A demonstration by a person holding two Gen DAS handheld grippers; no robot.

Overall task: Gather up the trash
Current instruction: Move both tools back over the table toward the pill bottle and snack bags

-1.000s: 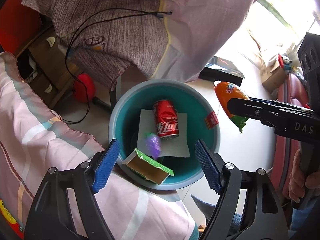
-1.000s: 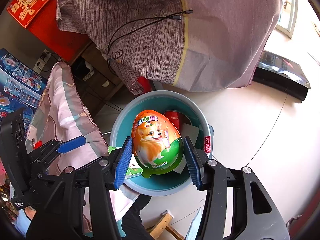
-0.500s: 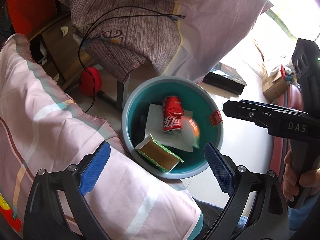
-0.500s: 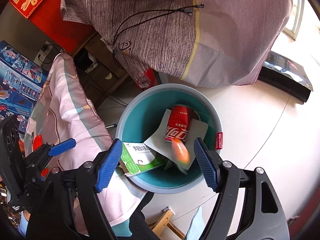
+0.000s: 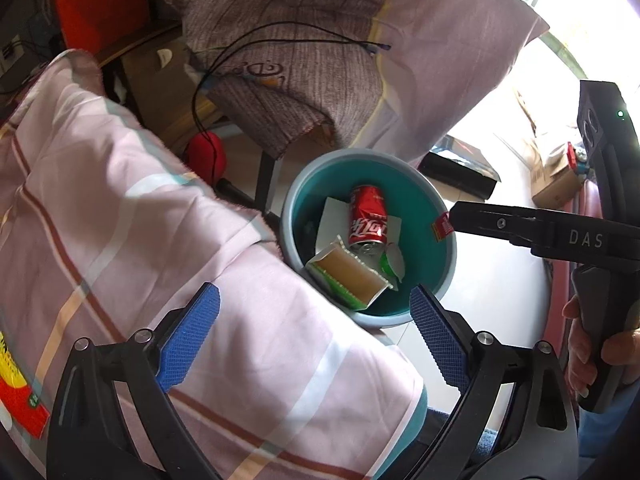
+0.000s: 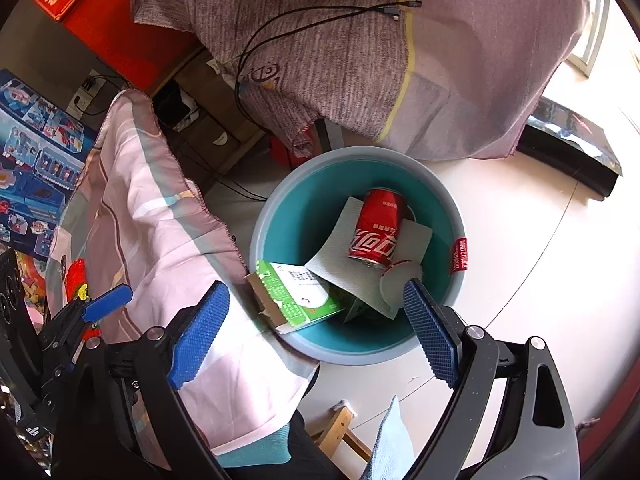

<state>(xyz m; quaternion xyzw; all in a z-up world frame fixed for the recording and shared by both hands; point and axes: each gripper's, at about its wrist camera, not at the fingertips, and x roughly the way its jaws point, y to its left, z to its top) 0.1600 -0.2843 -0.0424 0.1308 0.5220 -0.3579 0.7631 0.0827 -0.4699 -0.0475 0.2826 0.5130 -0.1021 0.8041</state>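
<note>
1. The left gripper point(image 5: 314, 334) and right gripper point(image 6: 316, 332) had just been opening; both stood wide with nothing between the pads.
2. A pink striped cloth point(image 6: 160, 220) overlapped the bin's rim at eight o'clock.
3. The round teal plastic bin point(image 6: 420, 344) held a red Coca-Cola can point(image 6: 376, 230), a green-and-white carton point(image 6: 298, 294) and white paper point(image 6: 344, 256).

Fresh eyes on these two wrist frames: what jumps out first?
The teal basin on the pale floor, mid-frame in both views, with a red cola can lying on white paper and a green carton leaning on its near rim. Next, the blue-padded left gripper and right gripper, both open and empty above it. A pink striped cloth fills the left side.
</note>
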